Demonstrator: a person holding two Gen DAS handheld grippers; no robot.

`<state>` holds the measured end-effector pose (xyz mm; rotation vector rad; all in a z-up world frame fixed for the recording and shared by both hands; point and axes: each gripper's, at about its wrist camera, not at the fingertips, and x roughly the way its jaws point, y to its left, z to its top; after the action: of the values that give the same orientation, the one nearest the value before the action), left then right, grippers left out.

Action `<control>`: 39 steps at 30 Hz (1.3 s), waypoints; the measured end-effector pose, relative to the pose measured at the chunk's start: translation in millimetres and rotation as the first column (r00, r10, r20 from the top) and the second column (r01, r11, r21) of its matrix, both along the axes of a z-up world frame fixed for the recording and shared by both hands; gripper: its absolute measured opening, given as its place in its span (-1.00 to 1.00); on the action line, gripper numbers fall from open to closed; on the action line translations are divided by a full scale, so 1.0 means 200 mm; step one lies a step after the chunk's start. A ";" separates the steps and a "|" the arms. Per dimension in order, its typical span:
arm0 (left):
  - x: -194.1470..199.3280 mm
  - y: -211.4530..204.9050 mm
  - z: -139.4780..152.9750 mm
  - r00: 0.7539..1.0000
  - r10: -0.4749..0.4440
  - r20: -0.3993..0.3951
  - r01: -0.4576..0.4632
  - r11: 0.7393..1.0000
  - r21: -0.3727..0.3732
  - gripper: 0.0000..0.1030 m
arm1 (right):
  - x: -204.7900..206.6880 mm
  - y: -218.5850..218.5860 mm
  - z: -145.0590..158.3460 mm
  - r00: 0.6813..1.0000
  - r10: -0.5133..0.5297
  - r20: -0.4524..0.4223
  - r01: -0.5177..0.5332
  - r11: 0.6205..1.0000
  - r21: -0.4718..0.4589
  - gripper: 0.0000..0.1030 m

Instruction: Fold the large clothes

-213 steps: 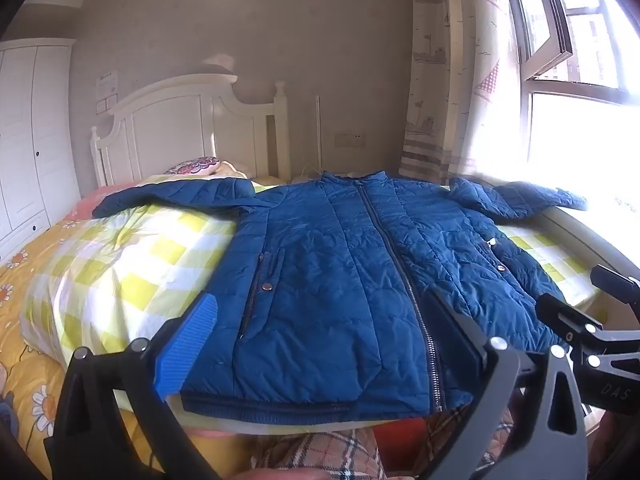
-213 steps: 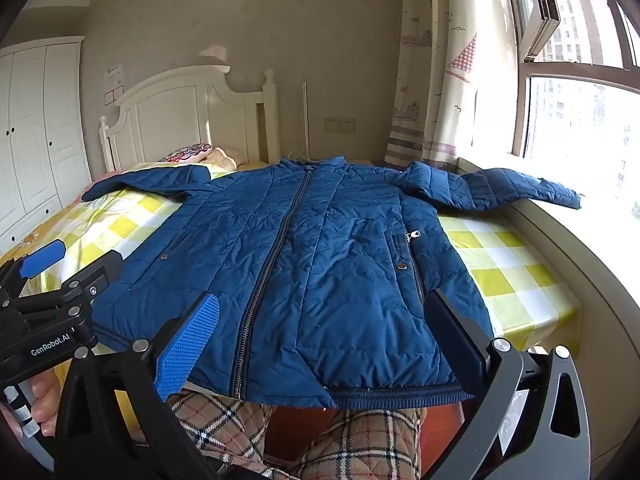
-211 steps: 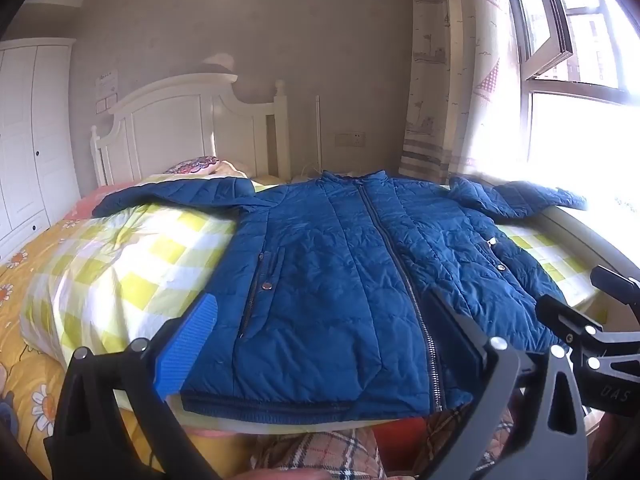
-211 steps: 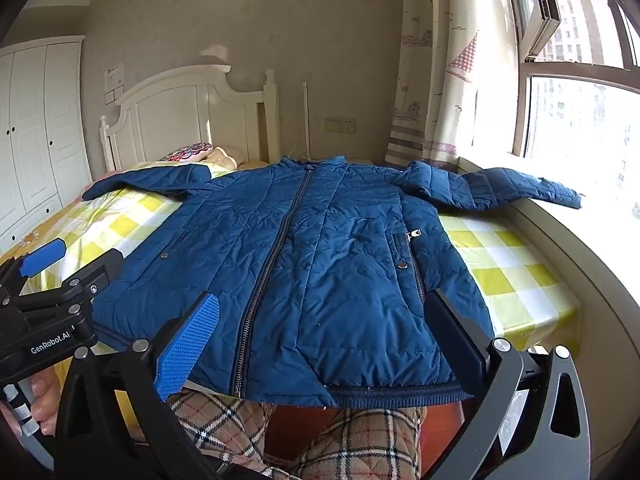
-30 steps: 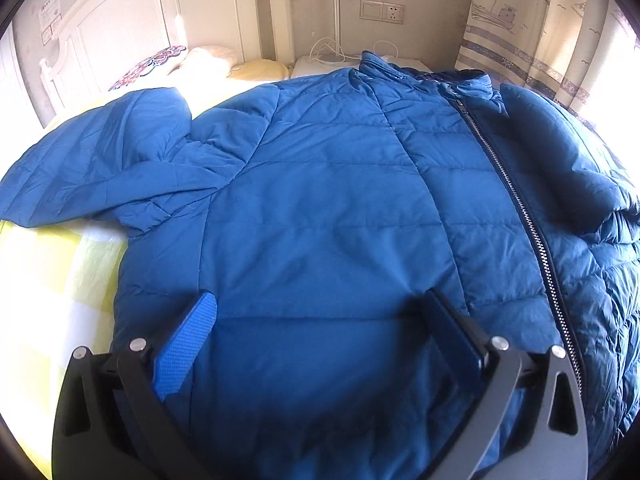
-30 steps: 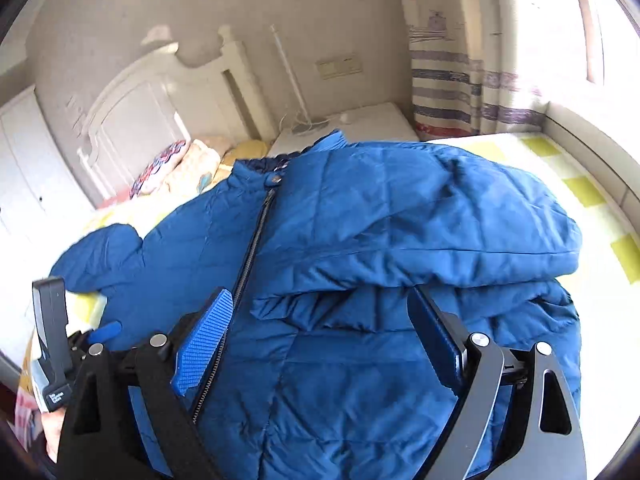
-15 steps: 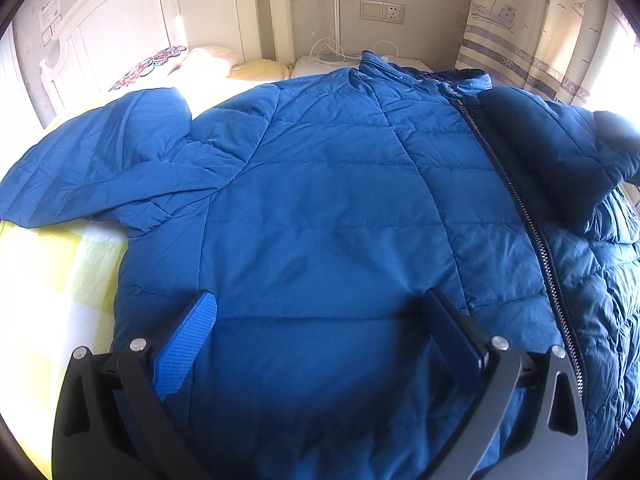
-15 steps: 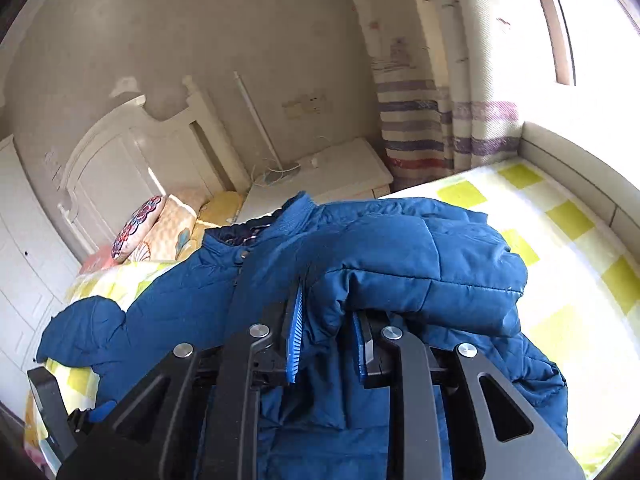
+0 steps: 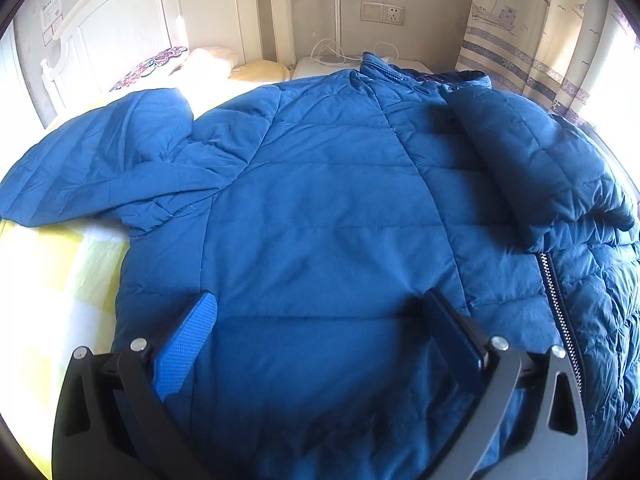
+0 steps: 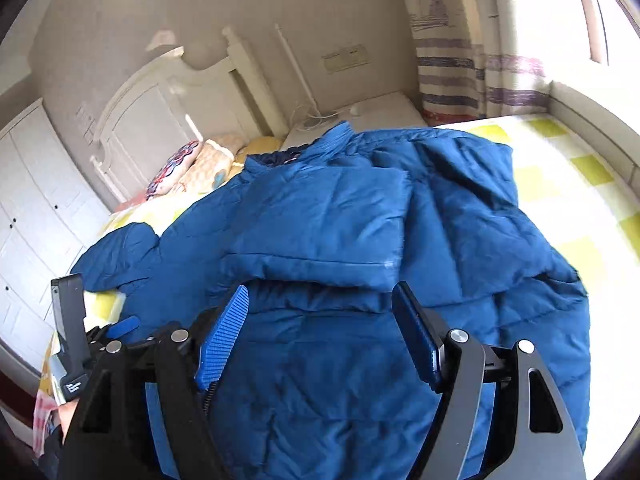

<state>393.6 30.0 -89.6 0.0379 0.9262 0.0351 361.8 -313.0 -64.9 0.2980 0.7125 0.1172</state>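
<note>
Both grippers angle downward over a blue quilted jacket [image 9: 328, 216] spread on a bed with a yellow-checked cover [image 10: 560, 200]. Left gripper [image 9: 324, 328]: jaws wide apart, hovering above the jacket's front panel, nothing between the pads. Right gripper [image 10: 320, 320]: jaws opening, pads clear of the fabric, positioned just short of the cuff of the folded sleeve [image 10: 320, 232]. That sleeve lies across the jacket's chest, partly covering the zipper [image 9: 558, 300]. The other sleeve [image 9: 92, 168] extends outward over the cover. Beyond the collar: pillows [image 10: 188, 172], white headboard [image 9: 132, 28], striped curtain [image 10: 460, 80].
</note>
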 end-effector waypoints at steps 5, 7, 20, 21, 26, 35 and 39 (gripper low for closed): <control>-0.05 -0.12 0.05 0.997 -0.022 0.071 0.011 0.987 0.158 0.95 | -0.06 -0.29 -0.15 0.980 -0.181 -0.087 0.187 0.980 0.069 0.38; -0.09 -0.27 0.10 0.986 -0.121 0.119 0.089 0.966 0.243 0.95 | -0.05 -0.31 -0.17 0.977 -0.189 -0.097 0.197 0.976 0.088 0.40; 0.05 -1.09 0.20 0.828 -0.556 0.067 0.453 0.735 0.504 0.94 | -0.06 -0.33 -0.19 0.979 -0.180 -0.095 0.193 0.969 0.154 0.54; 0.06 -1.12 0.17 0.820 -0.571 0.046 0.468 0.714 0.520 0.72 | -0.06 -0.33 -0.20 0.979 -0.179 -0.093 0.193 0.968 0.160 0.54; 0.09 -1.01 0.19 0.829 -0.555 0.072 0.503 0.795 0.340 -0.59 | -0.07 -0.35 -0.20 0.979 -0.184 -0.087 0.197 0.964 0.177 0.54; 0.20 0.26 0.15 0.996 0.027 0.082 0.047 0.625 -0.780 -0.47 | -0.08 -0.35 -0.20 0.980 -0.181 -0.084 0.194 0.962 0.194 0.55; 0.15 0.50 -0.06 0.996 0.088 -0.003 -0.057 0.621 -0.782 -0.04 | -0.07 -0.36 -0.21 0.980 -0.178 -0.084 0.191 0.961 0.199 0.57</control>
<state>423.0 130.7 -102.2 -0.8295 0.8389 -0.3023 346.9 -384.6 -106.0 0.5678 0.7354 0.0034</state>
